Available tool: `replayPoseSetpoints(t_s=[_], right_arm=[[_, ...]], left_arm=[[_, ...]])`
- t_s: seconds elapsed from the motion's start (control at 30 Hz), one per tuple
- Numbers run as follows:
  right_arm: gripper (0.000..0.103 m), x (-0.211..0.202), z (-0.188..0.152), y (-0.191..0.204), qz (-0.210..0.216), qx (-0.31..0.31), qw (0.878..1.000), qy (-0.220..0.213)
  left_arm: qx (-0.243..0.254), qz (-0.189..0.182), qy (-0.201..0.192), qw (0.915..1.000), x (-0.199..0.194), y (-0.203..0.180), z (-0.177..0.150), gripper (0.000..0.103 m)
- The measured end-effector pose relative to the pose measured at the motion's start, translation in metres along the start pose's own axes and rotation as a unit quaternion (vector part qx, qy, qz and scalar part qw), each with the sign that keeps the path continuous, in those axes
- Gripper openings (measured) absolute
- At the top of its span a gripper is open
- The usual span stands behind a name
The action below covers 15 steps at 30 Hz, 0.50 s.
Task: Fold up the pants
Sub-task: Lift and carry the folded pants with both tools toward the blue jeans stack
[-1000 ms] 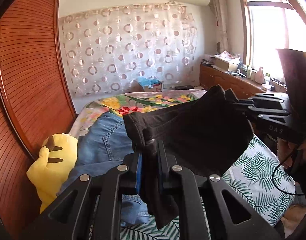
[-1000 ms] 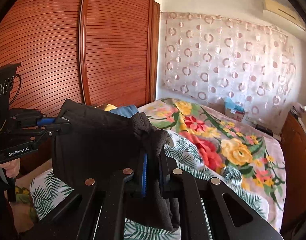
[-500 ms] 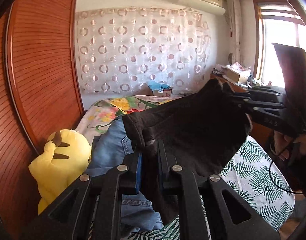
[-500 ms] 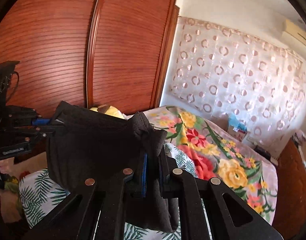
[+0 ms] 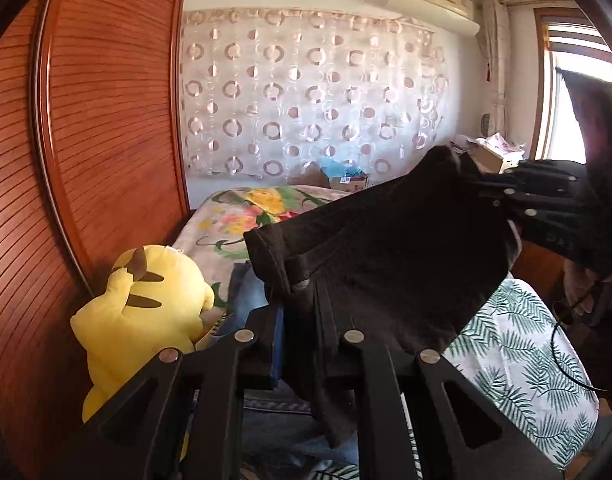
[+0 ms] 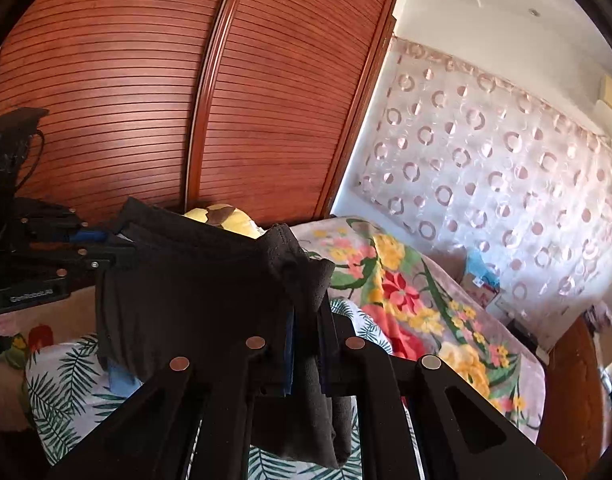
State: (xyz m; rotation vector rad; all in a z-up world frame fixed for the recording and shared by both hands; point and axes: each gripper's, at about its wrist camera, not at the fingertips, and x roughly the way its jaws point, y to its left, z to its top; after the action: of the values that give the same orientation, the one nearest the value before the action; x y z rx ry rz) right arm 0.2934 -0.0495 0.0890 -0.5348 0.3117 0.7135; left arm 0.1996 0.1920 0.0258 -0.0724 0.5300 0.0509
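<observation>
The black pants [image 5: 386, 256] hang in the air above the bed, stretched between both grippers. My left gripper [image 5: 299, 304] is shut on one end of the waistband. My right gripper [image 6: 308, 320] is shut on the other end, with black cloth [image 6: 193, 292] bunched and hanging between its fingers. In the left wrist view the right gripper [image 5: 482, 190] shows at the far right, clamped on the cloth. In the right wrist view the left gripper [image 6: 117, 252] shows at the far left, clamped on it too.
Blue jeans [image 5: 245, 296] lie on the bed below the pants. A yellow plush toy [image 5: 145, 312] sits by the red wooden wardrobe [image 5: 105, 120]. The bed has a palm-leaf sheet [image 5: 518, 364] and a floral blanket [image 6: 410, 304]. A dresser [image 6: 574, 396] stands at the right.
Both grippers have lifted the black pants higher above the bed and tilted upward. Both stay shut on the cloth.
</observation>
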Motion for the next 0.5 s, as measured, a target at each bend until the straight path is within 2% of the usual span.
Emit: replayPoseSetpoints(t_s=[0.23,0.5], right_arm=[[0.009,0.019,0.002,0.002,-0.007,-0.018,1.0,0.015],[0.009,0.056,0.01,0.004,0.007,-0.035,0.999,0.029]], left_arm=[[-0.013,0.0,0.01,0.9999,0.012,0.012,-0.009,0.013],[-0.026,0.009,0.02,0.9994,0.021,0.021,-0.015,0.014]])
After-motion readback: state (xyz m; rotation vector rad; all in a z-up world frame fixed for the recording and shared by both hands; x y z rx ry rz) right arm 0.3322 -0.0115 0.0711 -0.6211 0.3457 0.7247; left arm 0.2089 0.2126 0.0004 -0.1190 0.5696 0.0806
